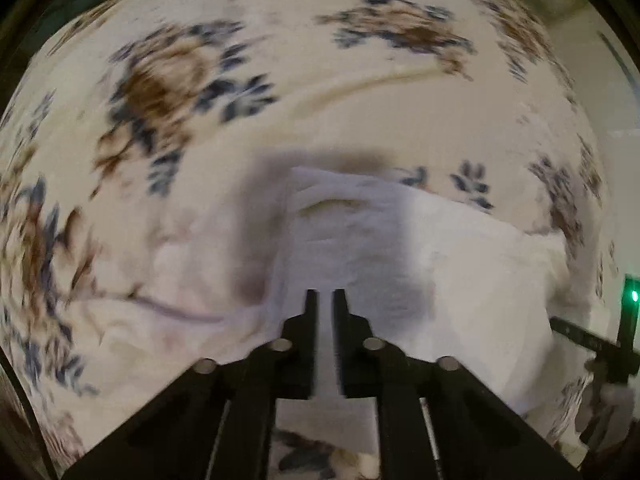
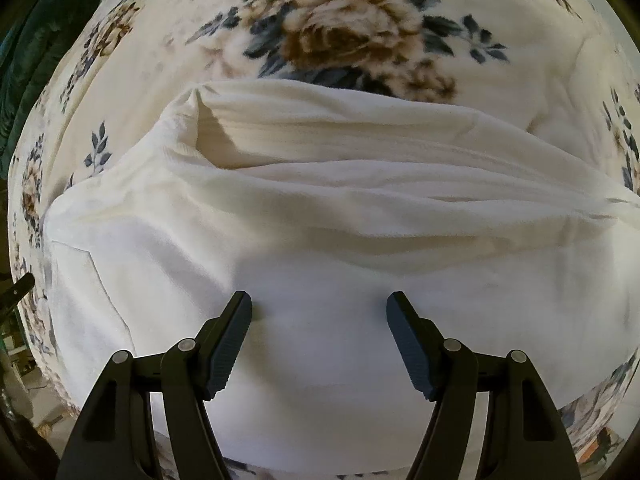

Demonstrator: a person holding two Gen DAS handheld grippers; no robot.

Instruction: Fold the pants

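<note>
Both tongs point down over pants (image 2: 320, 208) (white).

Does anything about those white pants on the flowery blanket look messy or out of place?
Nothing is damaged or spilled. The white pants lie bunched on the floral blanket, with a loose fold gaping open near the upper left edge, so the fold is not yet flat. The left view is too blurred to judge.
</note>
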